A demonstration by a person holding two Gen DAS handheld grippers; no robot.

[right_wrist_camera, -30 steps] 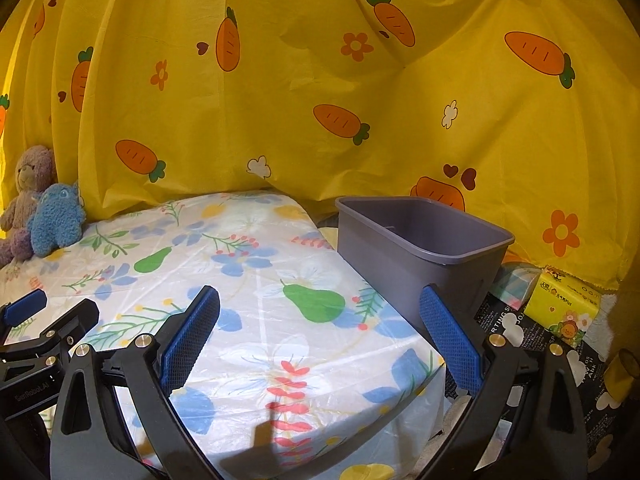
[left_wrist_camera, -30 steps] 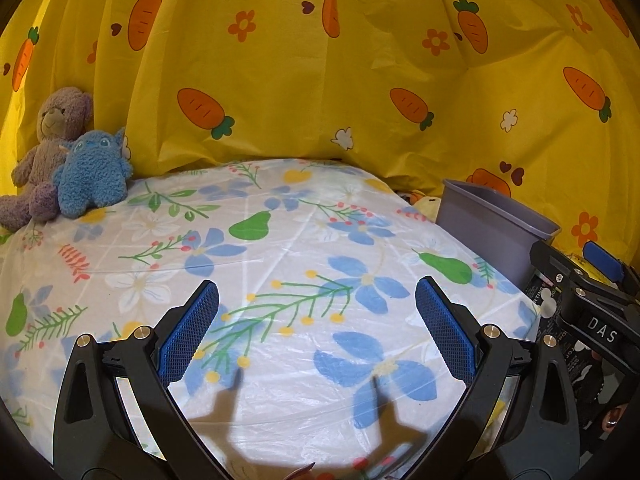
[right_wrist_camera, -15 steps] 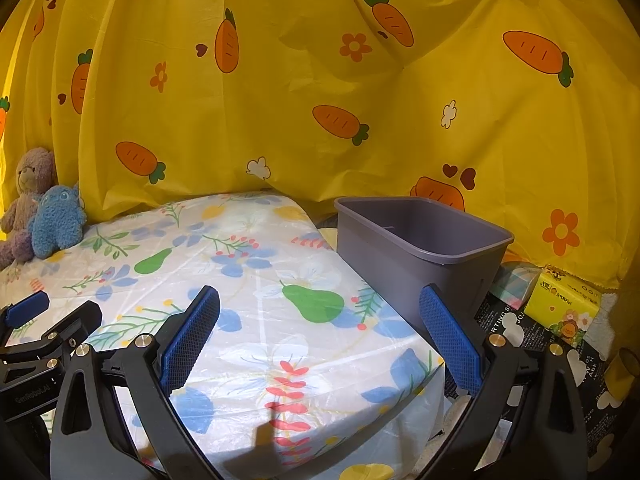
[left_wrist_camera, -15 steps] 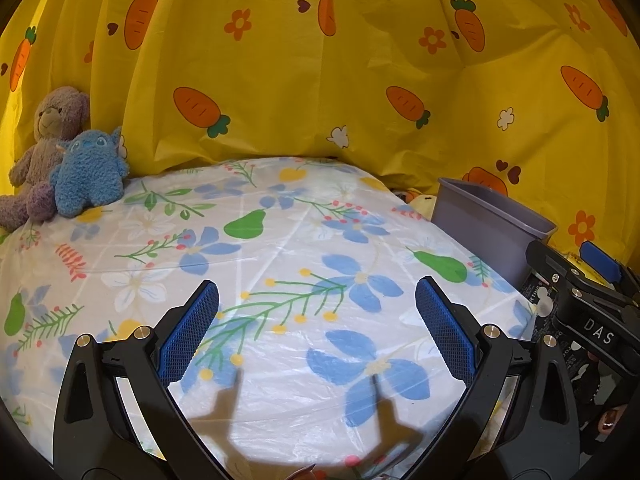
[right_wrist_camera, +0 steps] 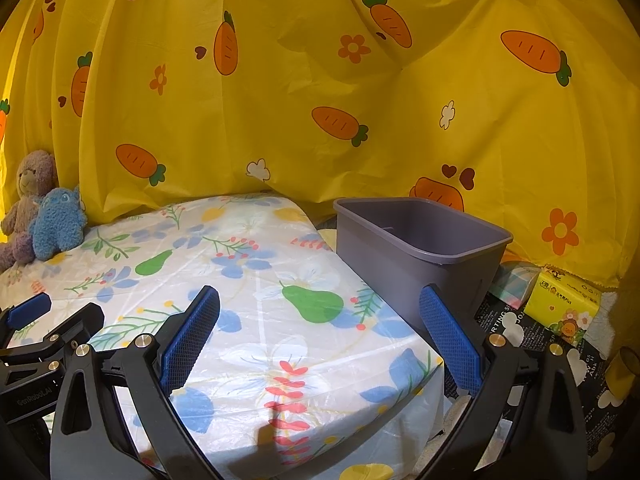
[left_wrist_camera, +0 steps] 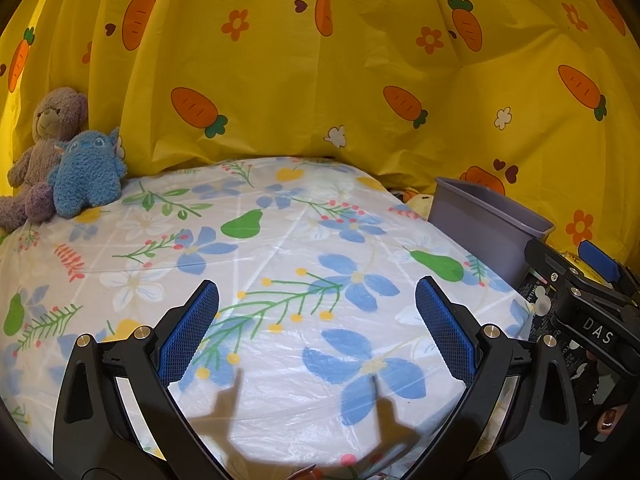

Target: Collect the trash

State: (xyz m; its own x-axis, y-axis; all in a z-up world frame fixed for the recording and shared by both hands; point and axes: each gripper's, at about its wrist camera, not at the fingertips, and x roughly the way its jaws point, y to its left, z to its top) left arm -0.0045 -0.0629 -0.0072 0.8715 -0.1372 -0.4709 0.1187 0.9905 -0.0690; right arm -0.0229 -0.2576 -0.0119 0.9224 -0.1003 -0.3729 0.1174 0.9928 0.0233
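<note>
A grey plastic bin (right_wrist_camera: 420,248) stands beside the right edge of a table under a floral plastic cloth (right_wrist_camera: 256,280); it also shows in the left wrist view (left_wrist_camera: 486,220). My left gripper (left_wrist_camera: 316,336) is open and empty above the cloth (left_wrist_camera: 280,248). My right gripper (right_wrist_camera: 320,340) is open and empty over the table's right front corner, with the bin just beyond its right finger (right_wrist_camera: 448,340). No loose trash shows on the cloth. Each gripper appears at the edge of the other's view.
A purple teddy bear (left_wrist_camera: 44,152) and a blue plush toy (left_wrist_camera: 86,172) sit at the table's back left. A yellow carrot-print curtain (left_wrist_camera: 320,80) hangs behind. A yellow tissue pack (right_wrist_camera: 564,304) and a yellow cup (right_wrist_camera: 622,372) lie right of the bin.
Both views have shifted slightly, as if the grippers drifted a little forward and down. Both grippers stay open and empty.
</note>
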